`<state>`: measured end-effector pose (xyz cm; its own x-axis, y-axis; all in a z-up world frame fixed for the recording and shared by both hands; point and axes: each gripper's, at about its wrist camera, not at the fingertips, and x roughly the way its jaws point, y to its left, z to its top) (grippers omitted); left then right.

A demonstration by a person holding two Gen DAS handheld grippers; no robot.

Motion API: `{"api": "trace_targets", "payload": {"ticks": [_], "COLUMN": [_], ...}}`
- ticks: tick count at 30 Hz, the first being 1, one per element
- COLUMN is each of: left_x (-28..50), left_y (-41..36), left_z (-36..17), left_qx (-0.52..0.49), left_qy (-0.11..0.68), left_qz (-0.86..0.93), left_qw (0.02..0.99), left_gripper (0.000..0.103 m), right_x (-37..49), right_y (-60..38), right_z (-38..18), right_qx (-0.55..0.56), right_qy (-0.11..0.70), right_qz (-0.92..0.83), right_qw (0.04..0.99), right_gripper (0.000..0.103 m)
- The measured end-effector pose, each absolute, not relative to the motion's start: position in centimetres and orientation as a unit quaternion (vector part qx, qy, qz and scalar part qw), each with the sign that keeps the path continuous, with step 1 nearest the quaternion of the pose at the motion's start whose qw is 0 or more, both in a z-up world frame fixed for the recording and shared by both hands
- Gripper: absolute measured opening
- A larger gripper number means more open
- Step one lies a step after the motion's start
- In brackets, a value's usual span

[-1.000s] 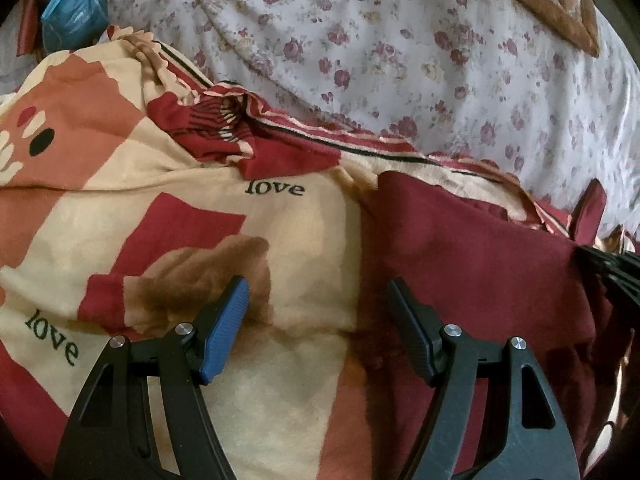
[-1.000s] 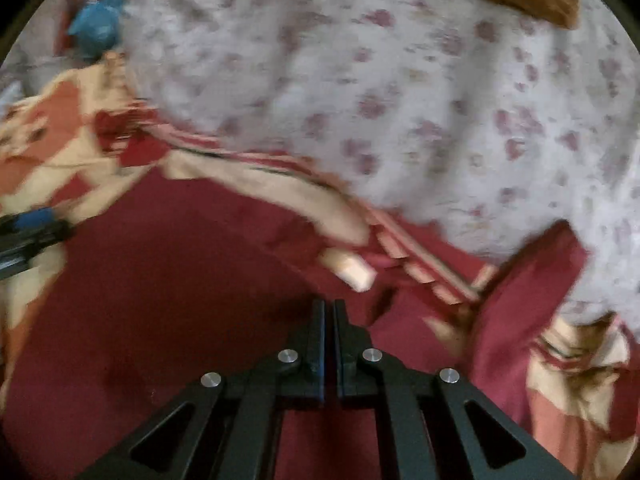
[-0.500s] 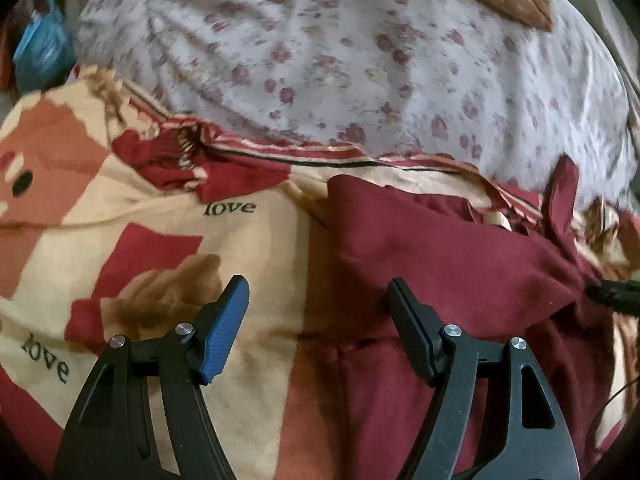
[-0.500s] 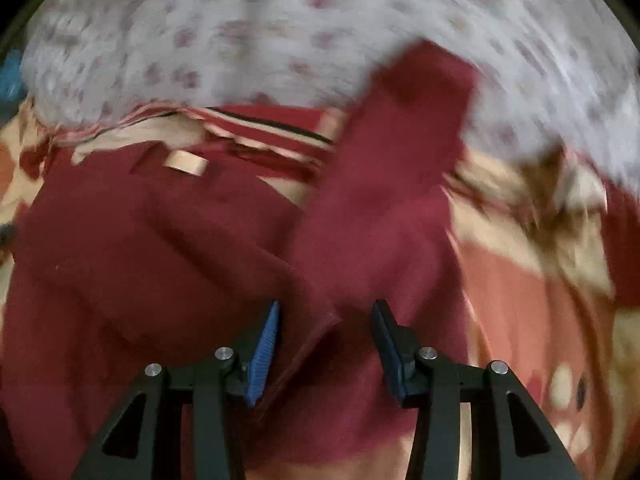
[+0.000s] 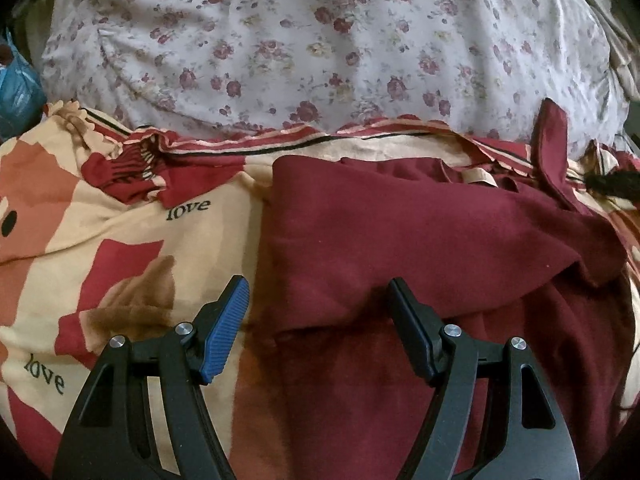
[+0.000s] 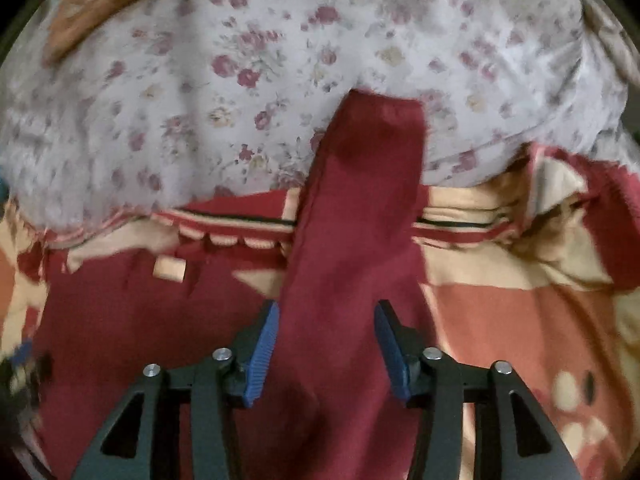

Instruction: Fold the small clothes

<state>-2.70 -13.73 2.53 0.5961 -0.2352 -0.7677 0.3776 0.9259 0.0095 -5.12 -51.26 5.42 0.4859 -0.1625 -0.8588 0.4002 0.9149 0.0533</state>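
Maroon garment (image 5: 420, 248) lies spread on a patterned blanket (image 5: 120, 248) printed with "love", below a floral quilt (image 5: 320, 40). The left tool (image 5: 318, 308) hangs over the garment's near-left edge, jaws wide apart, gripping nothing. The right tool (image 6: 326, 336) is open too — one sleeve (image 6: 360, 200) runs up between its fingers onto the quilt, a beige tag (image 6: 170, 268) to its left.

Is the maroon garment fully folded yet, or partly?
Partly. The maroon garment has one side doubled over itself, but its sleeve lies stretched out onto the floral sheet.
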Motion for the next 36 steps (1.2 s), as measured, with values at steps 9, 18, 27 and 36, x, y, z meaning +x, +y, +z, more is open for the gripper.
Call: {"api": "trace_targets", "payload": {"ticks": [9, 18, 27, 36], "left_x": [-1.3, -1.3, -1.9, -1.2], "left_y": [-13.1, -11.7, -10.0, -7.7], "left_z": [1.8, 3.3, 5.3, 5.8], "left_qx": [0.063, 0.027, -0.025, -0.084], "left_qy": [0.437, 0.421, 0.401, 0.391], "left_qz": [-0.173, -0.165, -0.184, -0.185], "left_qw": [0.881, 0.892, 0.897, 0.898], "left_gripper": [0.072, 0.072, 0.072, 0.072], "right_x": [2.9, -7.0, -12.5, -5.7], "right_y": [-53.1, -58.6, -55.8, -37.9], "right_z": [-0.4, 7.1, 19.4, 15.4], "right_qx": [0.125, 0.257, 0.285, 0.169], "right_qy": [0.533, 0.407, 0.307, 0.383], "right_qz": [-0.218, -0.145, 0.002, 0.181], "right_qw": [0.808, 0.865, 0.908, 0.89], "right_gripper": [0.03, 0.009, 0.009, 0.009]}}
